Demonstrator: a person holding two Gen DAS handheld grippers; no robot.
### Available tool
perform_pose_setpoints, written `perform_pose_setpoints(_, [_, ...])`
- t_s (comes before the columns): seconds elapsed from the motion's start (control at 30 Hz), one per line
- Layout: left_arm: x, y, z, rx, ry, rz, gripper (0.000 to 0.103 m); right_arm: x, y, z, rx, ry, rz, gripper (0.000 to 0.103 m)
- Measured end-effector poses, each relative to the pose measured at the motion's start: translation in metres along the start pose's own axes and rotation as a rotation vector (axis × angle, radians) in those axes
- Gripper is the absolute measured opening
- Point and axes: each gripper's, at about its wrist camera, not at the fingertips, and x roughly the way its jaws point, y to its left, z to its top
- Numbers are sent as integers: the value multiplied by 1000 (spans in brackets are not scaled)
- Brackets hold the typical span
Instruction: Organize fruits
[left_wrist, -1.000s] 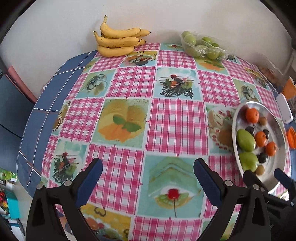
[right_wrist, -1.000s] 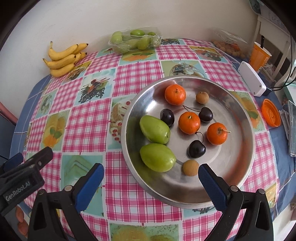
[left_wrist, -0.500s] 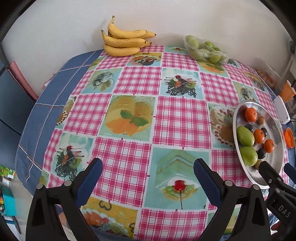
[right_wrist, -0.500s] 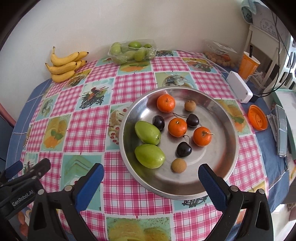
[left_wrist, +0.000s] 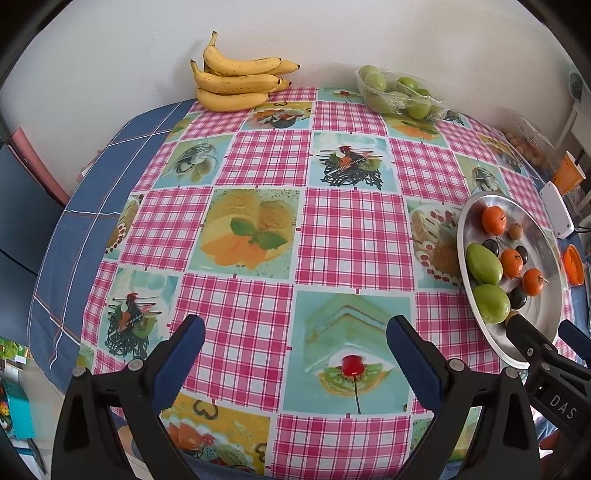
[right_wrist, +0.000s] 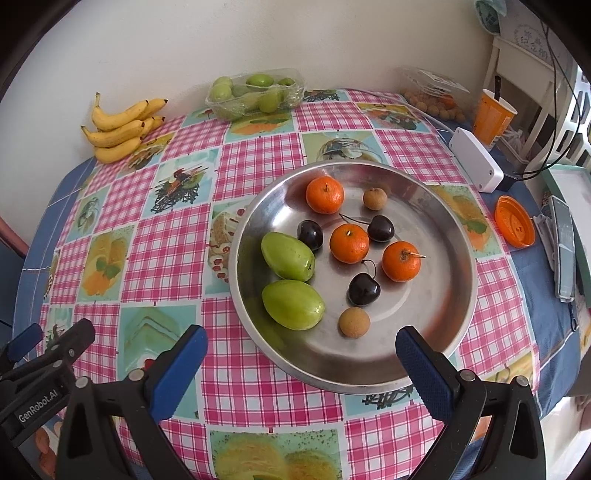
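A steel bowl (right_wrist: 436, 221) holds two green fruits (right_wrist: 291, 304), three tangerines (right_wrist: 349, 243), three dark cherries (right_wrist: 364, 290) and two small brown longans (right_wrist: 354, 322). It also shows in the left wrist view (left_wrist: 552, 258) at the right. My right gripper (right_wrist: 301, 350) is open and empty, above the bowl's near rim. My left gripper (left_wrist: 295, 343) is open and empty over the checked tablecloth, left of the bowl. A banana bunch (left_wrist: 238, 83) lies at the table's far edge.
A wrapped tray of green fruits (right_wrist: 255, 92) sits at the back. A clear box of longans (right_wrist: 432, 96), an orange cup (right_wrist: 493, 116), a white box (right_wrist: 476, 162) and an orange lid (right_wrist: 514, 225) stand right of the bowl. A wall lies behind.
Both grippers have pulled back and up from the table, so more of it shows. Both stay open. No fruit has moved.
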Motion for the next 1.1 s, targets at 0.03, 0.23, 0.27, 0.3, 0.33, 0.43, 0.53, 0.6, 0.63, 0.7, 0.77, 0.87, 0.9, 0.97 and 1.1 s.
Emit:
perform_pose_setpoints(0.03, [0, 0, 0, 1, 1, -1, 99, 1, 0, 0, -1, 2, 1, 103])
perform_pose_setpoints(0.23, [2, 1, 1, -1, 7, -2, 99, 4, 1, 0, 1, 12, 5, 103])
perform_pose_setpoints(0.27, [2, 1, 1, 0, 8, -3, 99, 5, 1, 0, 1, 15, 5, 103])
perform_pose_setpoints(0.3, [2, 1, 1, -1, 9, -3, 99, 5, 1, 0, 1, 17, 6, 103])
perform_pose_setpoints(0.33, [2, 1, 1, -1, 9, -3, 99, 6, 0, 1, 0, 18, 6, 103])
perform_pose_setpoints(0.43, [2, 1, 1, -2, 9, -3, 99, 7, 1, 0, -2, 20, 7, 103])
perform_pose_setpoints(0.53, [3, 2, 1, -3, 11, -4, 99, 7, 2, 0, -5, 23, 8, 103])
perform_pose_setpoints(0.6, [3, 3, 1, -4, 12, -4, 99, 8, 3, 0, -5, 24, 9, 103])
perform_pose_setpoints(0.63, [3, 3, 0, -5, 13, -3, 99, 8, 3, 0, -5, 25, 9, 103])
perform_pose_setpoints(0.7, [3, 3, 0, -5, 12, -3, 99, 8, 3, 0, -5, 27, 10, 103])
perform_pose_setpoints(0.77, [3, 3, 0, -5, 12, -3, 99, 8, 4, 0, -5, 27, 9, 103])
perform_pose_setpoints(0.87, [3, 3, 0, -6, 12, -3, 99, 8, 4, 0, -7, 30, 9, 103])
perform_pose_setpoints(0.9, [3, 3, 0, -7, 12, -3, 99, 8, 4, -1, -7, 30, 8, 103])
perform_pose_setpoints(0.97, [4, 3, 0, -6, 13, -3, 99, 9, 4, -1, -7, 31, 8, 103])
perform_pose_setpoints(1.1, [4, 3, 0, -5, 12, -2, 99, 9, 4, 0, -7, 31, 8, 103])
